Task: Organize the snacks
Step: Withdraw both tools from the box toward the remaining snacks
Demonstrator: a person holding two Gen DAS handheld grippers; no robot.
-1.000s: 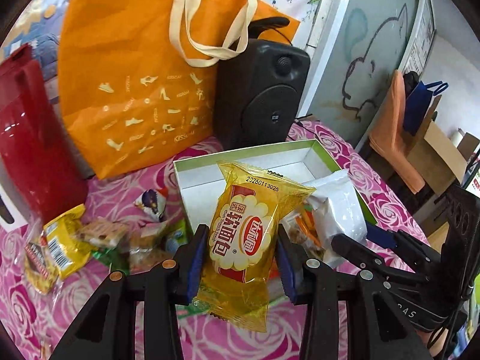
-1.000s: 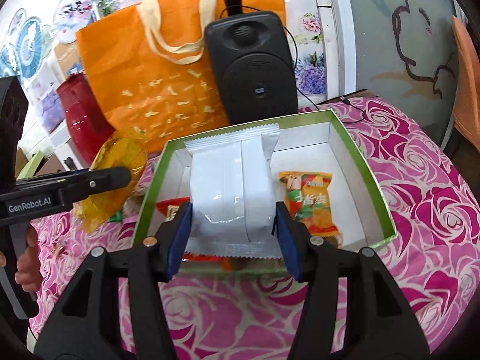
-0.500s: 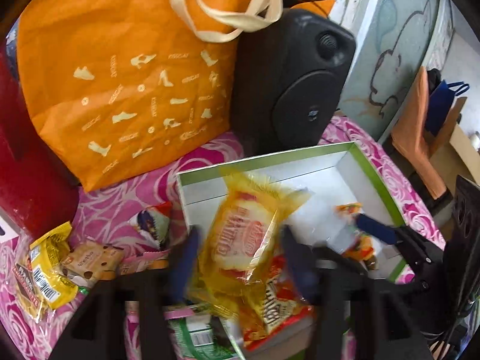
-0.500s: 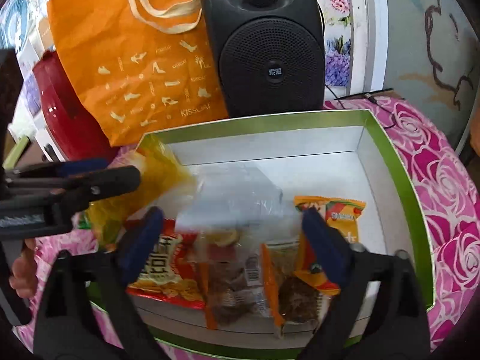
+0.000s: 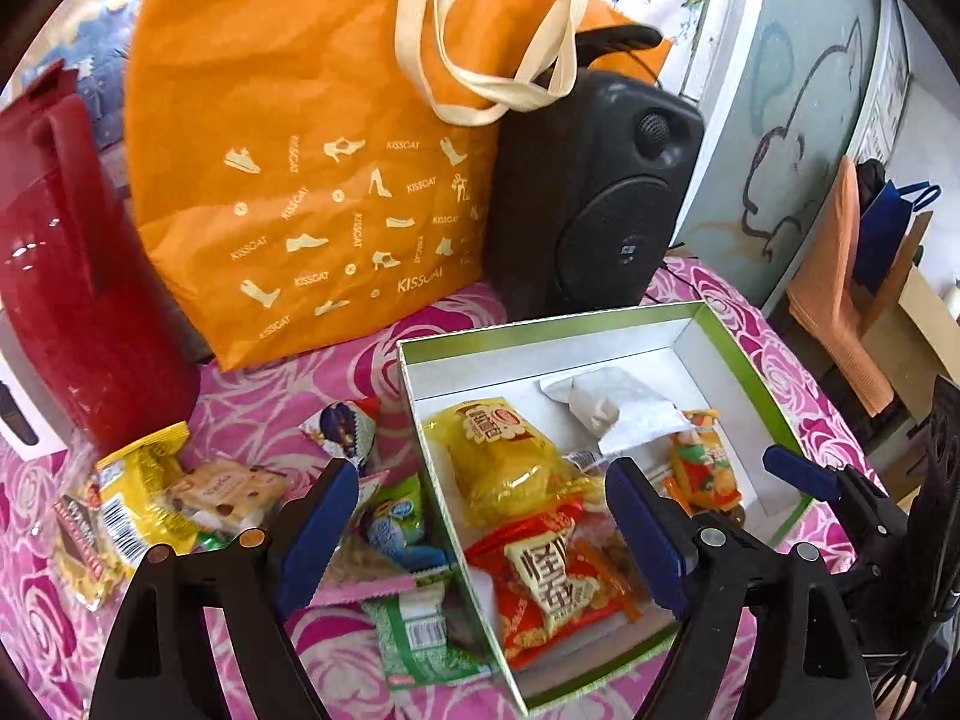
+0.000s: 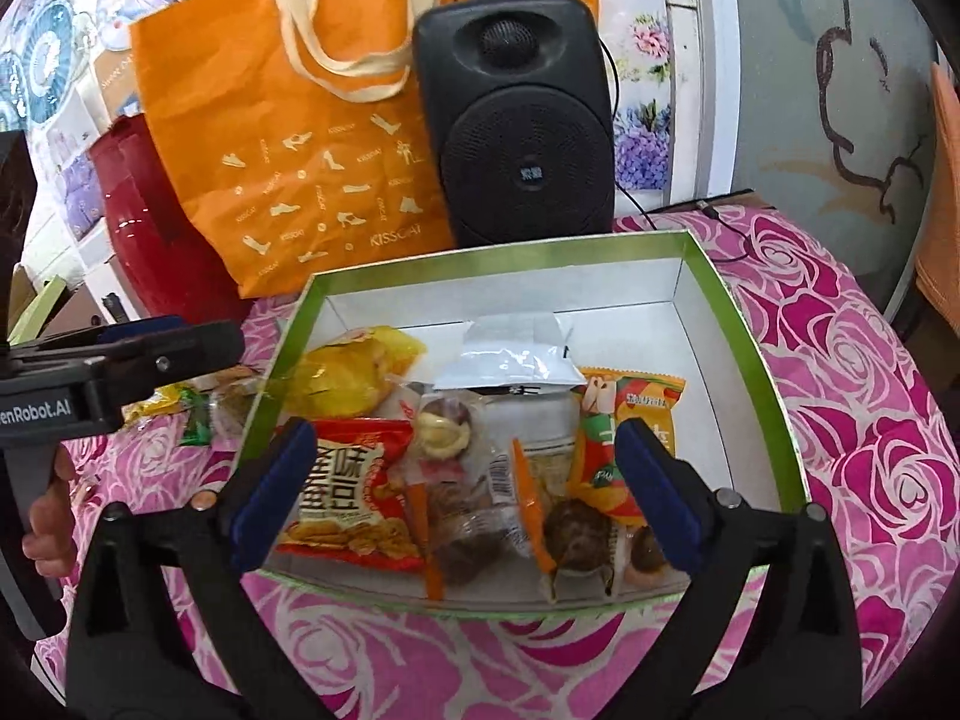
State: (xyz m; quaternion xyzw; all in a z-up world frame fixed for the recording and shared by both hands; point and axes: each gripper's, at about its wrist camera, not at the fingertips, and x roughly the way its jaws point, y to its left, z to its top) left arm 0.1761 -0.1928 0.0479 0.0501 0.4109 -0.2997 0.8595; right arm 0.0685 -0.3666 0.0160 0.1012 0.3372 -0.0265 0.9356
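A green-rimmed white box (image 5: 738, 354) (image 6: 750, 348) sits on the pink rose tablecloth and holds several snacks. The yellow bread packet (image 5: 504, 456) (image 6: 348, 372) lies at its left side, the white packet (image 5: 612, 408) (image 6: 510, 354) in the middle, a red packet (image 5: 546, 582) (image 6: 342, 498) at the front. My left gripper (image 5: 480, 540) hangs open above the box's left wall, holding nothing. My right gripper (image 6: 462, 498) is open over the box's front, also with nothing in it. More snacks (image 5: 180, 498) lie on the cloth left of the box.
An orange tote bag (image 5: 312, 168) (image 6: 300, 138), a black speaker (image 5: 600, 198) (image 6: 522, 126) and a red jug (image 5: 66, 276) (image 6: 150, 222) stand behind the box. A hand (image 6: 48, 510) holds the left gripper's handle. The table edge drops off at the right.
Both grippers moved over the box and opened. The yellow bread packet left my left gripper and the white packet left my right gripper; both now lie in the box.
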